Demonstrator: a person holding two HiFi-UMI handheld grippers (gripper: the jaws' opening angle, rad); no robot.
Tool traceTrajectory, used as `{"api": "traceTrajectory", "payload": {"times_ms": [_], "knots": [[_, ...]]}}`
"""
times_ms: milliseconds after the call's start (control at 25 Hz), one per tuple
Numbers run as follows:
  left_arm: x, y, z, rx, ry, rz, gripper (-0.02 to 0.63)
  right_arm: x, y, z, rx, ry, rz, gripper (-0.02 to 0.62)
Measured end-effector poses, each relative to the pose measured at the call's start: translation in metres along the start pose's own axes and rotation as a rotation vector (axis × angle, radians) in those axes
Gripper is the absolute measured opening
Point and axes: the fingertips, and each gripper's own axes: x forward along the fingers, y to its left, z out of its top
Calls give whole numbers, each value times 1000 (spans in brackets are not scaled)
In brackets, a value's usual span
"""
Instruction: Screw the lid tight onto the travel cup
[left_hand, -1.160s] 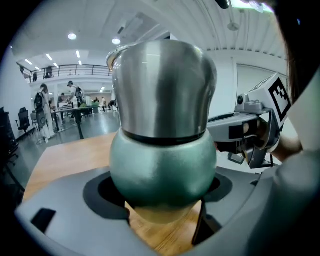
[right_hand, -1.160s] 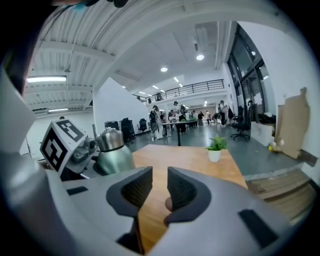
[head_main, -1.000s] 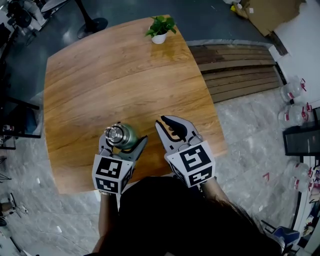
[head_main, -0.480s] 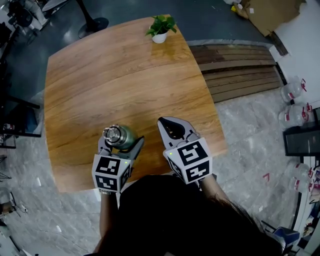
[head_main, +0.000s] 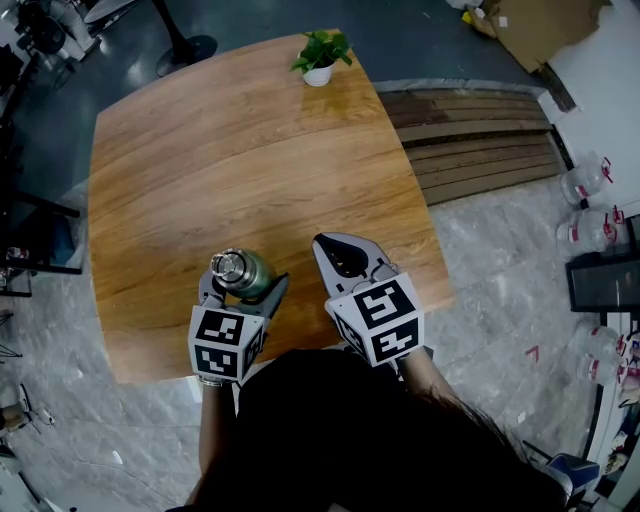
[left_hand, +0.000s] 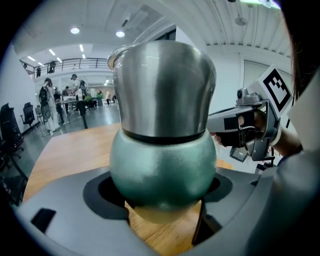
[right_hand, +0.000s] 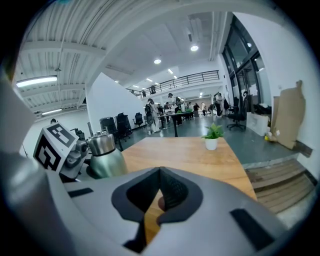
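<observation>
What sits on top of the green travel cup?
A steel lid caps the travel cup; a dark seam separates them. The joint inside is covered, so tightness cannot be judged.

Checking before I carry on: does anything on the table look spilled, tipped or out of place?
Nothing stands out. The cup is held upright by the left tool, lid on; the right tool is shut beside it.

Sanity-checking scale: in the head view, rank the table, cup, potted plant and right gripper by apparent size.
1. table
2. right gripper
3. cup and potted plant look about alike; the cup stands nearer the camera, so unranked.
</observation>
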Motion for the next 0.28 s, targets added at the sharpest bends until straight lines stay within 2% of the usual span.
{"api": "traceTrajectory", "payload": {"times_ms": [280], "knots": [[6, 0, -6, 11, 35, -3, 387, 1, -1, -2, -2, 10, 1, 18]]}}
